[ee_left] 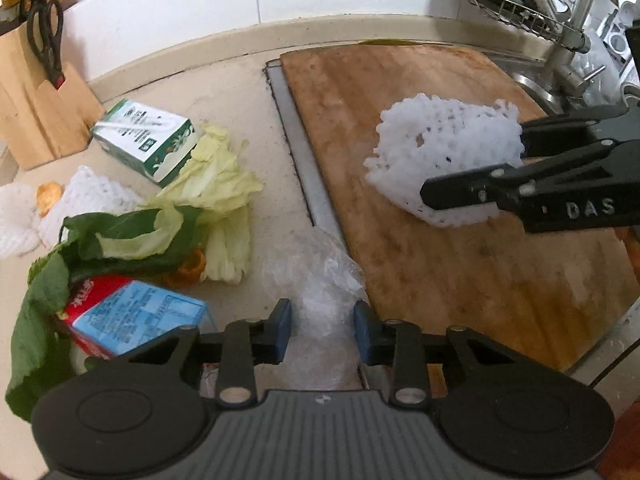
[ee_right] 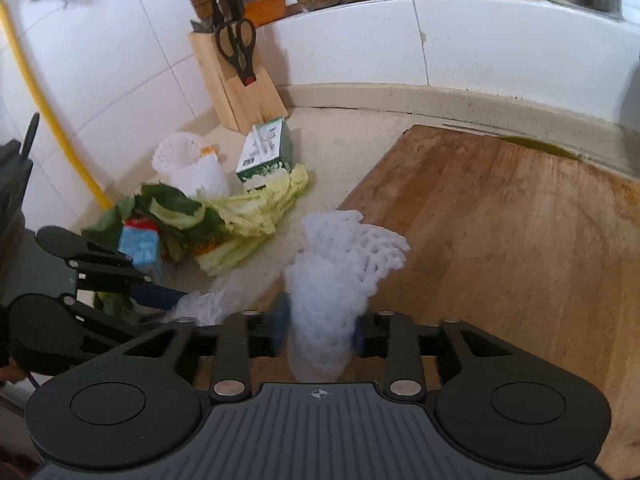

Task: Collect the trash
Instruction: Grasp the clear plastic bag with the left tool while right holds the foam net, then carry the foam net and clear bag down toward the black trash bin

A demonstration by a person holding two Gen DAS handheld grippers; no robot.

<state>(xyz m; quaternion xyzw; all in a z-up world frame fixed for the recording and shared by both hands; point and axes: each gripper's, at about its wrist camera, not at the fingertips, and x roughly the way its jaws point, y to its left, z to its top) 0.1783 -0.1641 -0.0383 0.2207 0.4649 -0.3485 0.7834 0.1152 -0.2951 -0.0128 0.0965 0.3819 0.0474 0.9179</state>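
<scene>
My right gripper [ee_right: 318,330] hangs over the left part of the wooden cutting board [ee_right: 500,220]. A white foam net [ee_right: 352,248] stands between its spread jaws, and its pads do not squeeze it. The left wrist view shows that same right gripper [ee_left: 472,160] reaching in from the right, with the foam net [ee_left: 440,140] just above the cutting board [ee_left: 440,280]. My left gripper [ee_left: 322,332] is shut on a crumpled clear plastic bag [ee_left: 320,276] at the board's left edge. The left gripper [ee_right: 176,304] and the plastic bag [ee_right: 200,304] show at the lower left in the right wrist view.
A pile lies on the counter at left: cabbage leaves [ee_left: 216,184], a green-and-white carton [ee_left: 148,140], a red-and-blue carton [ee_left: 132,316], more white foam nets [ee_left: 92,196] and orange peel [ee_left: 50,196]. A knife block [ee_right: 240,92] stands behind. A faucet [ee_left: 576,40] rises at far right.
</scene>
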